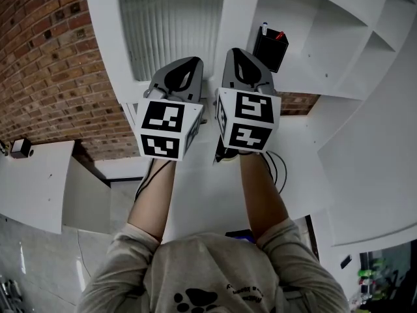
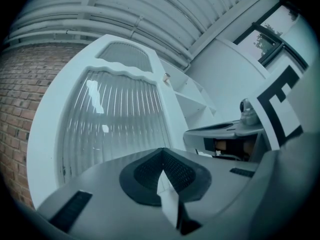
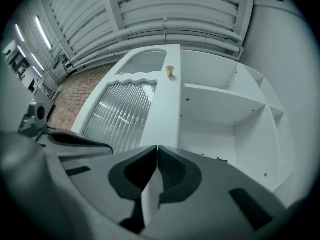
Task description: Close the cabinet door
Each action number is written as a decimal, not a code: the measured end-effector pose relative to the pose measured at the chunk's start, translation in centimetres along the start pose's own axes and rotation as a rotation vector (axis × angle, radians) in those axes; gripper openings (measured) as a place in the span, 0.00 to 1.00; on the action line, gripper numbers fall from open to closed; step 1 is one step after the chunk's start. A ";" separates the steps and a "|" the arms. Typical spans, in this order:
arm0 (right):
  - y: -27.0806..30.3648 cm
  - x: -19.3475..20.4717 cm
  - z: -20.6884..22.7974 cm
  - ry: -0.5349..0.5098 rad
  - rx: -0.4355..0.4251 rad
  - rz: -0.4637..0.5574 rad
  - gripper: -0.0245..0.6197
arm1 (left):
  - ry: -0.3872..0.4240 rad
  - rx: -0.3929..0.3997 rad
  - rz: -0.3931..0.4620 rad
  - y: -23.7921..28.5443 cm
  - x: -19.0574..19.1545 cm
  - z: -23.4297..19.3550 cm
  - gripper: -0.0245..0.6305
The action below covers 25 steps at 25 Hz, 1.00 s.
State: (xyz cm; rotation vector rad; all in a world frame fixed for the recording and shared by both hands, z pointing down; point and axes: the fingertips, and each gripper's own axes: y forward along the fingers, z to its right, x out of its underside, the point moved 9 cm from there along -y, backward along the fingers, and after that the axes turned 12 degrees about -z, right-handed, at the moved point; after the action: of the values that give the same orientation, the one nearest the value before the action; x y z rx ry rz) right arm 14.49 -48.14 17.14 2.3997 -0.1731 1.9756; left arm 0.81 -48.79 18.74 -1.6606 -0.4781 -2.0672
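1. The left tool (image 1: 187, 62) and the right tool (image 1: 236, 52) both have their jaws pressed together, holding nothing.
2. The tall cabinet door (image 1: 171, 25) stands open at upper centre, directly ahead of the nearer left tool.
3. The bare shelves (image 1: 313, 31) lie at upper right.

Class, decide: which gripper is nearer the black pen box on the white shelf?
Right. The right gripper has its tip just left of the black pen box. The left gripper sits farther left, in front of the ribbed glass door.

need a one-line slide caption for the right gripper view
Right gripper, jaws shut and empty, faces an open white cabinet door with a ribbed glass panel, next to white shelves.
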 end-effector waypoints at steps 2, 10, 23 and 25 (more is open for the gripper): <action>0.4 0.0 0.1 0.003 -0.004 -0.002 0.07 | -0.003 -0.002 0.003 0.2 0.0 0.0 0.05; 1.4 0.2 0.3 0.040 -0.019 0.003 0.07 | -0.015 -0.014 0.010 0.9 -0.3 -0.4 0.05; 1.2 0.3 0.2 0.022 -0.016 0.017 0.07 | -0.024 -0.032 0.011 0.7 -0.7 -0.5 0.05; 1.0 0.3 0.1 0.013 -0.011 0.021 0.07 | -0.024 -0.034 0.010 0.4 -0.7 -0.5 0.05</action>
State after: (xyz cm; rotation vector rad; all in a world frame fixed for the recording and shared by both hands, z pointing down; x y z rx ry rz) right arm 14.52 -49.17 17.38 2.3873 -0.2092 1.9938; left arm 0.75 -49.34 17.93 -1.7053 -0.4437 -2.0618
